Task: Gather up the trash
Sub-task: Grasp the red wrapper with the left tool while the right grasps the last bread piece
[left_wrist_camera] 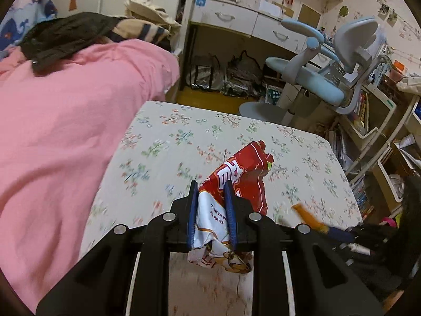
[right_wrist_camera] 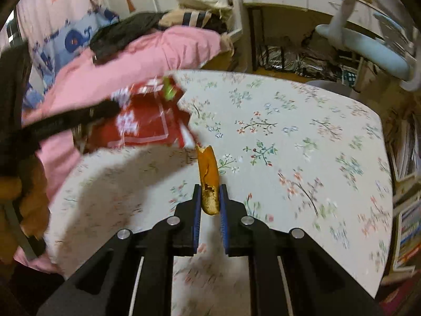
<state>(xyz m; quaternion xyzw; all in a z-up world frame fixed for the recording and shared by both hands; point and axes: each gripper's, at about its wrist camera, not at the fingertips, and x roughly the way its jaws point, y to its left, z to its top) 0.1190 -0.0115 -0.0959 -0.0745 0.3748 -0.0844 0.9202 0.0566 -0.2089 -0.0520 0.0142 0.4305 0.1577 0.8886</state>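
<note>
My left gripper [left_wrist_camera: 211, 188] is shut on a crumpled red and white snack bag [left_wrist_camera: 243, 173] and holds it above the floral-cloth table [left_wrist_camera: 171, 137]. The bag also shows at the left of the right wrist view [right_wrist_camera: 147, 115], blurred. My right gripper [right_wrist_camera: 209, 191] is shut on an orange-brown piece of bread crust [right_wrist_camera: 209, 176], held upright between the blue pads above the table [right_wrist_camera: 302, 131]. In the left wrist view the crust [left_wrist_camera: 306, 214] and the right gripper's tip sit at the lower right.
A bed with a pink blanket [left_wrist_camera: 65, 121] borders the table's left side. A light blue desk chair [left_wrist_camera: 323, 79] and a desk with drawers [left_wrist_camera: 236, 18] stand beyond the far edge. Shelves of books [left_wrist_camera: 368, 121] line the right.
</note>
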